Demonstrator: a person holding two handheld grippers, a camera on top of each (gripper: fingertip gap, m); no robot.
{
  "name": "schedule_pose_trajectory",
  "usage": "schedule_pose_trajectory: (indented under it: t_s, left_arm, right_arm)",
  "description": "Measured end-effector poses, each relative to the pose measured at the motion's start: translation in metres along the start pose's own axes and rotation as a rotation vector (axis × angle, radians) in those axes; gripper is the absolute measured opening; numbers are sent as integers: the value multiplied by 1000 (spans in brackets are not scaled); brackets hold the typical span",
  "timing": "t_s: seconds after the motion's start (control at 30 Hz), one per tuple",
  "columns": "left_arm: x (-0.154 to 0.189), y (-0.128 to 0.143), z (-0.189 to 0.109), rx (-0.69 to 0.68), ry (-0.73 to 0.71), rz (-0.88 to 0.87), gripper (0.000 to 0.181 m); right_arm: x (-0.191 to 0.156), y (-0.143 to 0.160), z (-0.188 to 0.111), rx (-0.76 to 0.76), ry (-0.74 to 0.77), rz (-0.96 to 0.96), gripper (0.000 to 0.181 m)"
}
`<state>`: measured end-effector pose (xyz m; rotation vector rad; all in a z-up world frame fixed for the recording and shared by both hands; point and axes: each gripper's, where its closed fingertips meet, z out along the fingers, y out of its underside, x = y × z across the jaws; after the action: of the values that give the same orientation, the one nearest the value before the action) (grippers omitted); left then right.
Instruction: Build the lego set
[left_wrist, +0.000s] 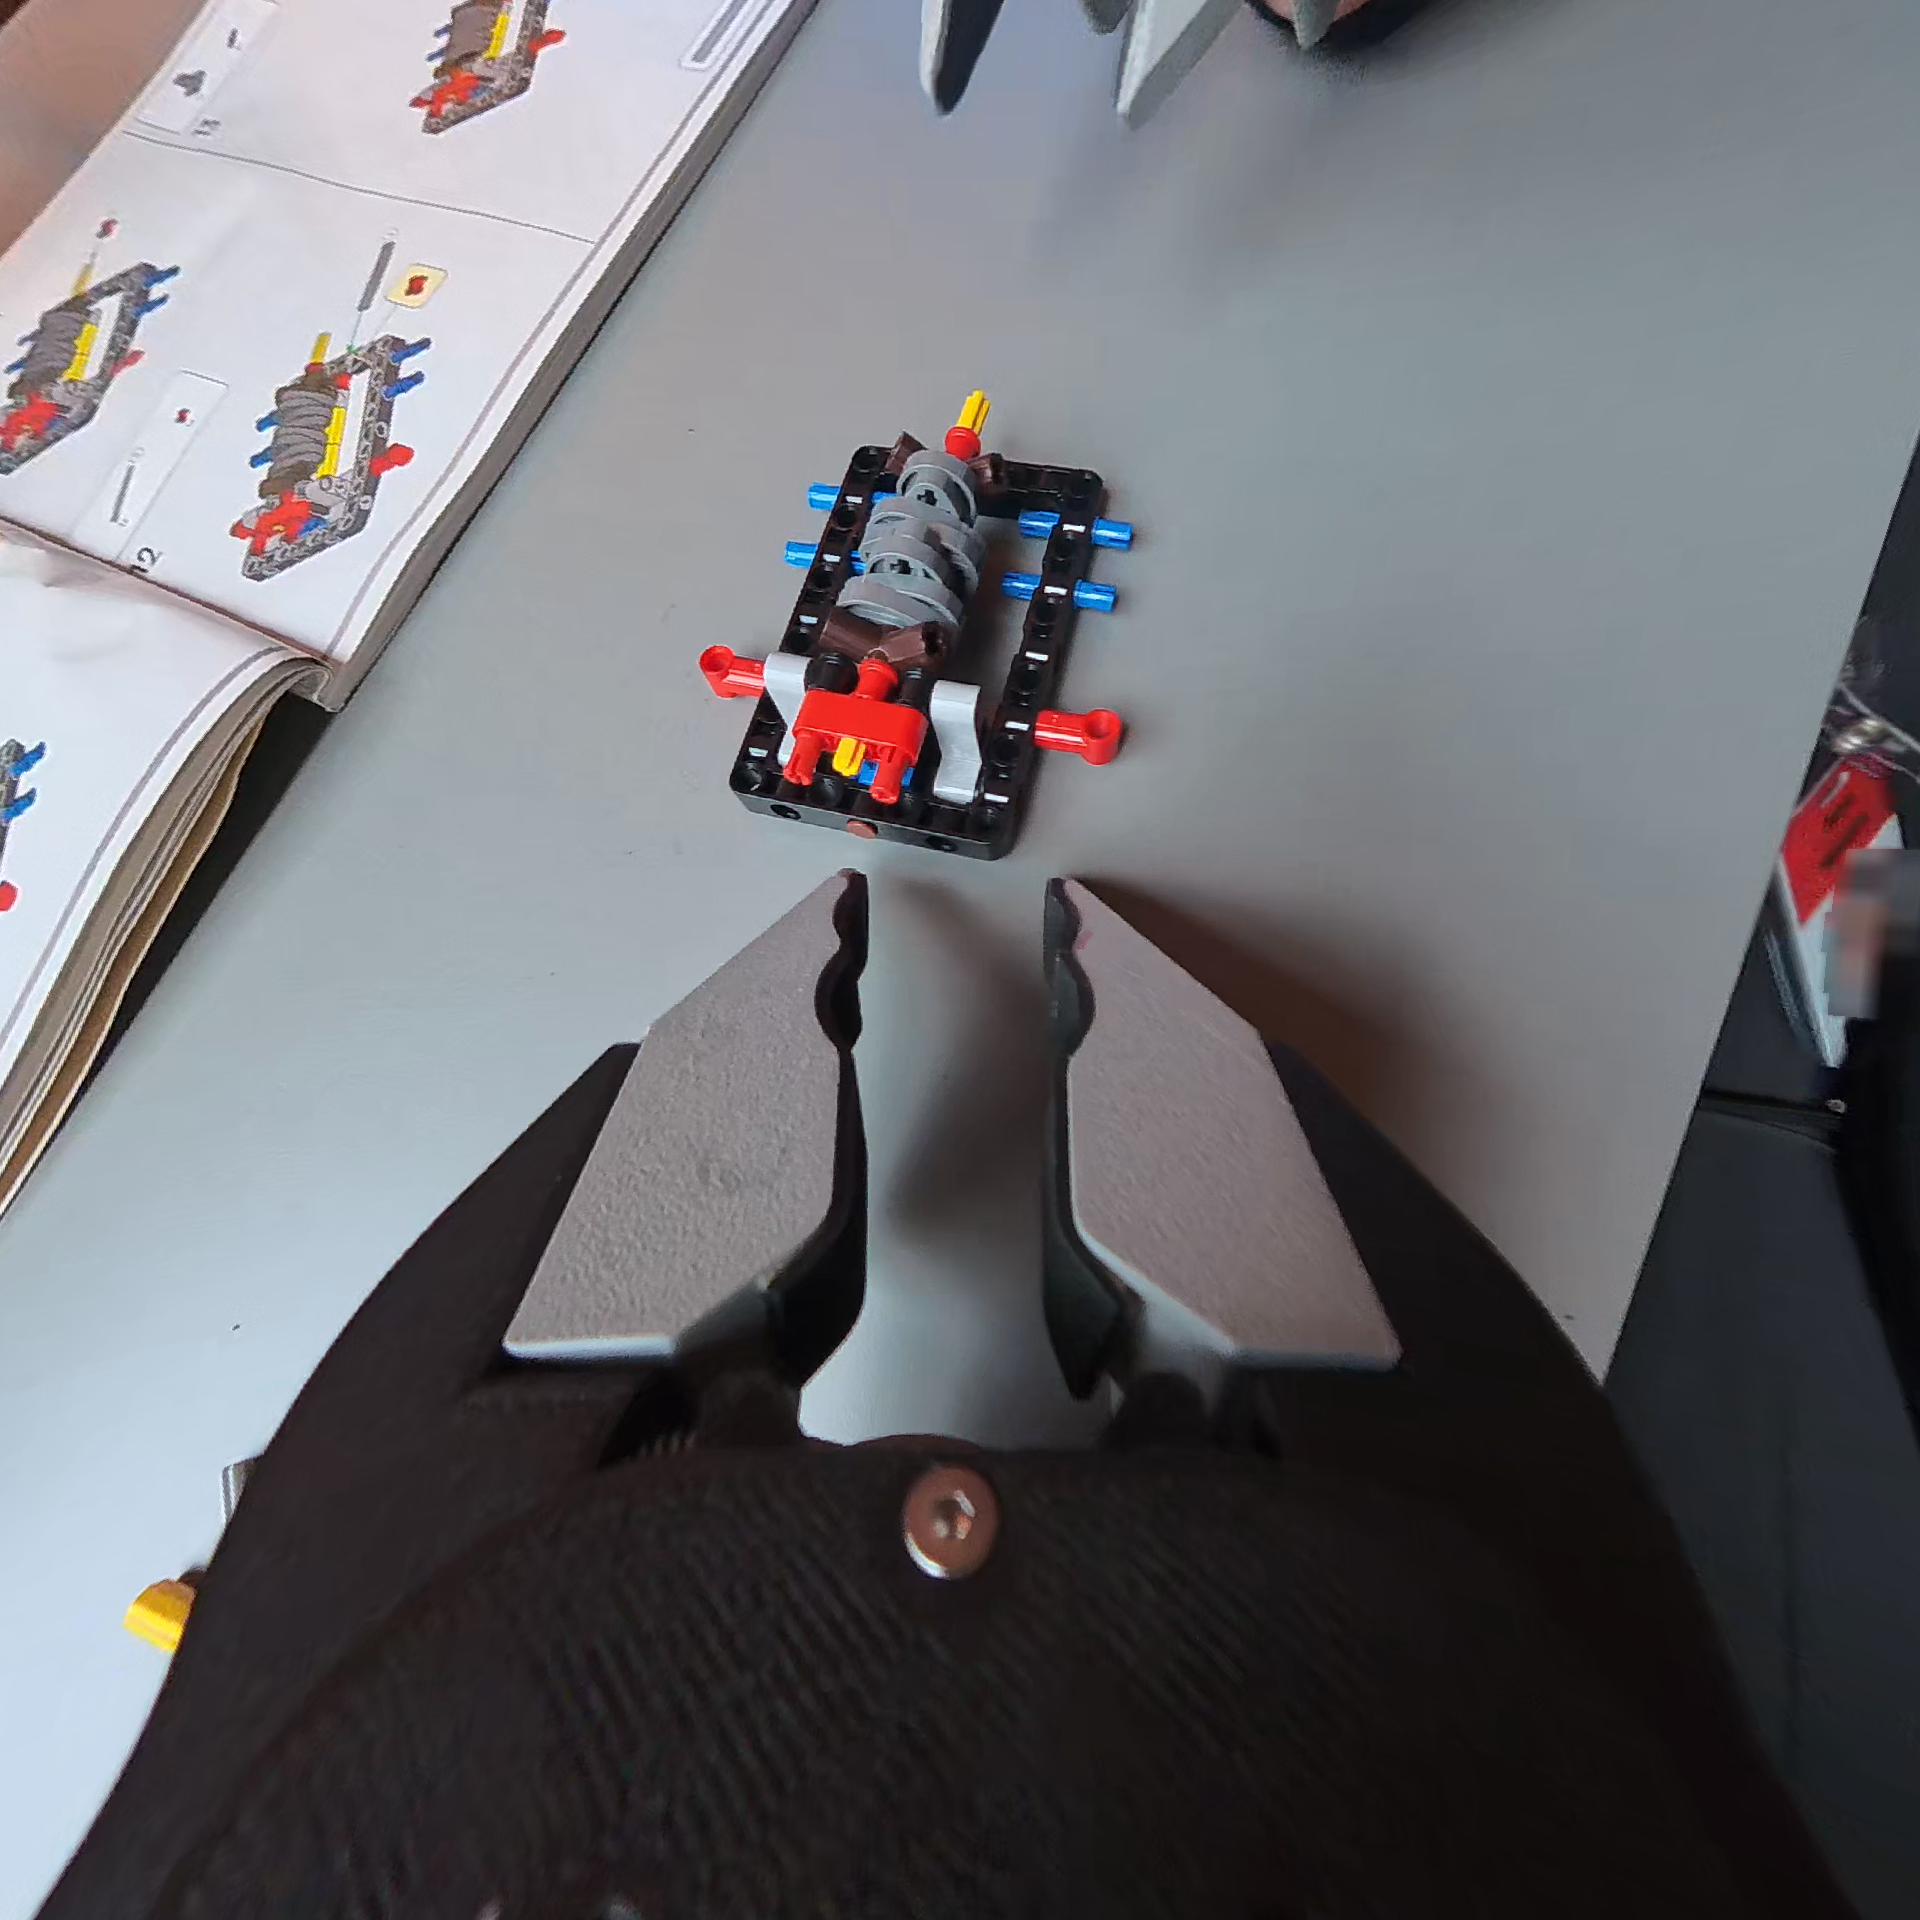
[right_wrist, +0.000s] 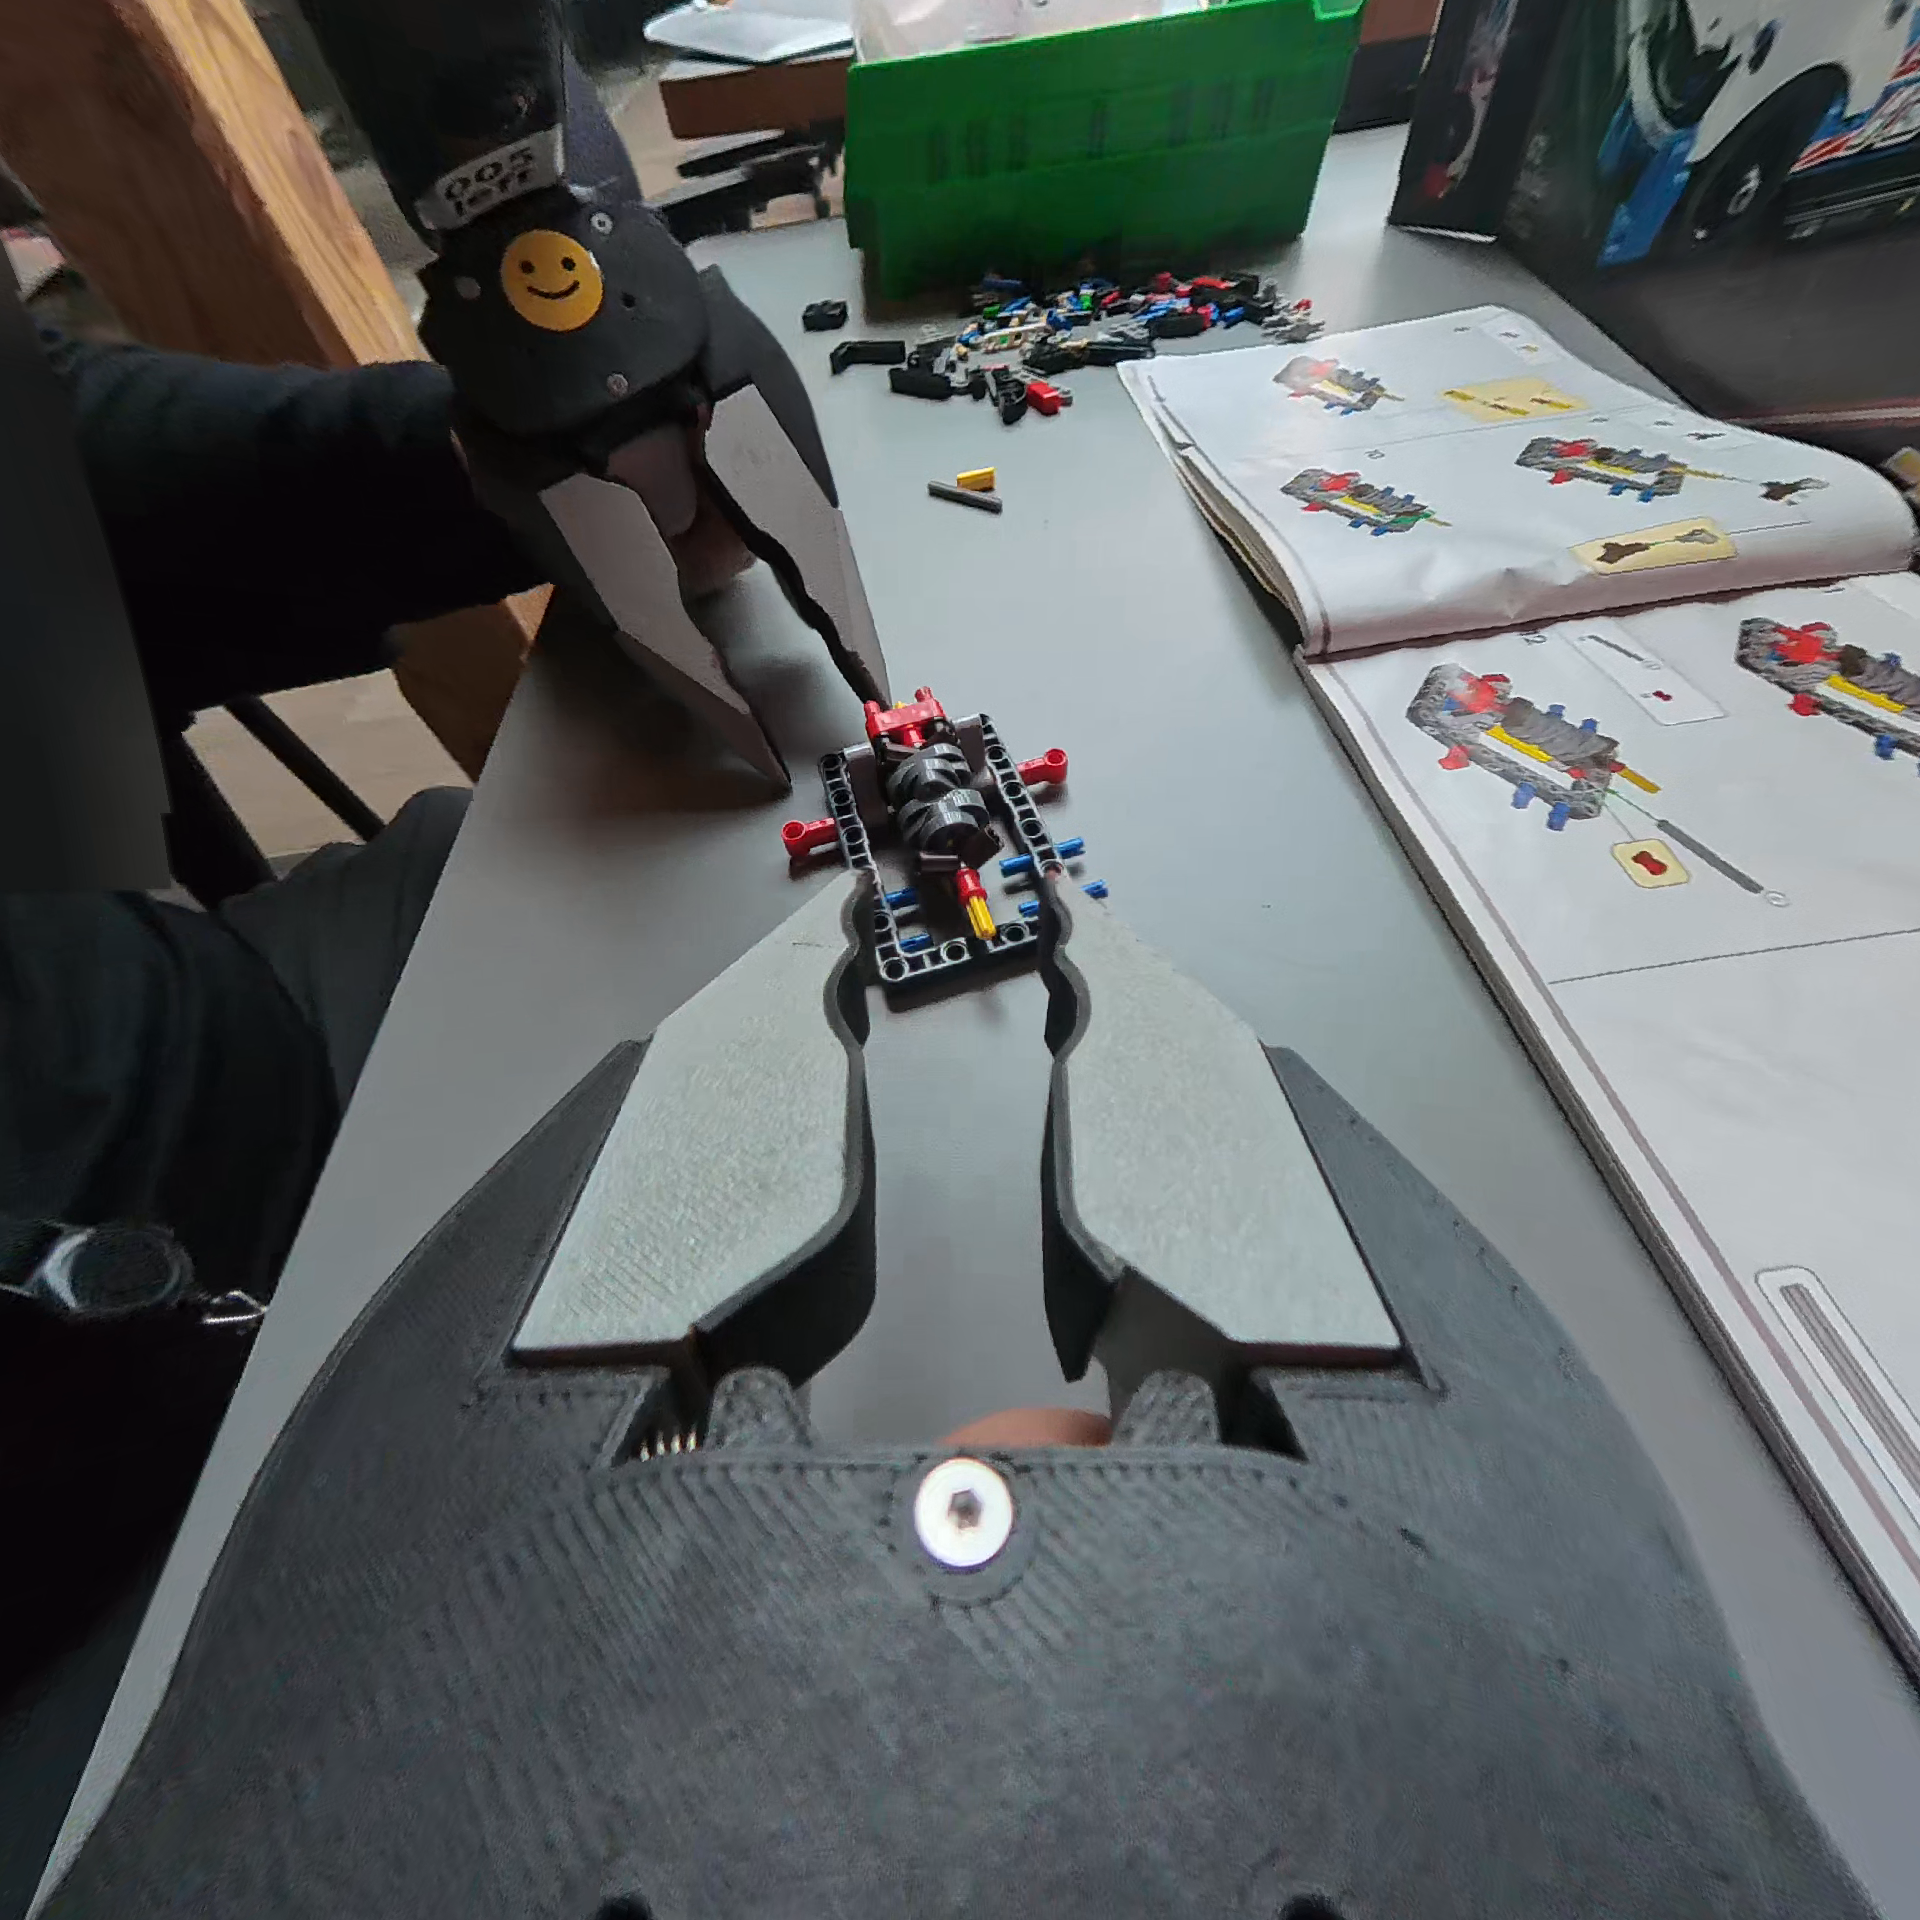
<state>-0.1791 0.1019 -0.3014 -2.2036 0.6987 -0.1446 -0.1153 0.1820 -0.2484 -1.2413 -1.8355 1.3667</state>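
Note:
The lego assembly (left_wrist: 925, 634) lies flat on the grey table (left_wrist: 1403, 364). It is a black rectangular frame with a grey crankshaft, blue pins, red connectors and a yellow axle. My left gripper (left_wrist: 954, 888) is open and empty, its tips just short of the frame's red end. My right gripper (right_wrist: 958, 894) is open and empty, and its fingers flank the yellow-axle end of the assembly (right_wrist: 940, 831) in its own view. In the left wrist view the right gripper (left_wrist: 1039, 94) sits well back from the frame. The left gripper (right_wrist: 831, 740) also shows in the right wrist view.
An open instruction booklet (right_wrist: 1558, 644) lies beside the assembly, also in the left wrist view (left_wrist: 312, 312). A pile of loose pieces (right_wrist: 1091, 332), a grey axle with a yellow piece (right_wrist: 966, 490), a green bin (right_wrist: 1091, 135) and the set's box (right_wrist: 1662, 125) stand farther off. The table edge (left_wrist: 1766, 831) is close. Tip to tip, the grippers are about 12 centimeters apart.

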Motion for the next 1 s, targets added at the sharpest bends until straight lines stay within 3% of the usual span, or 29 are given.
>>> schedule_pose_trajectory:
  t_s: [0.17,0.6,1.0]
  left_arm:
    - [2,-1,0,2,-1,17,32]
    - [8,-1,0,6,36,42,27]
    - [7,-1,0,7,17,45,30]
  right_arm:
    - [-14,6,2,-46,-76,-36,30]
    - [-22,31,16,-224,-64,-61,33]
    - [-19,38,19,-272,-27,-85,31]
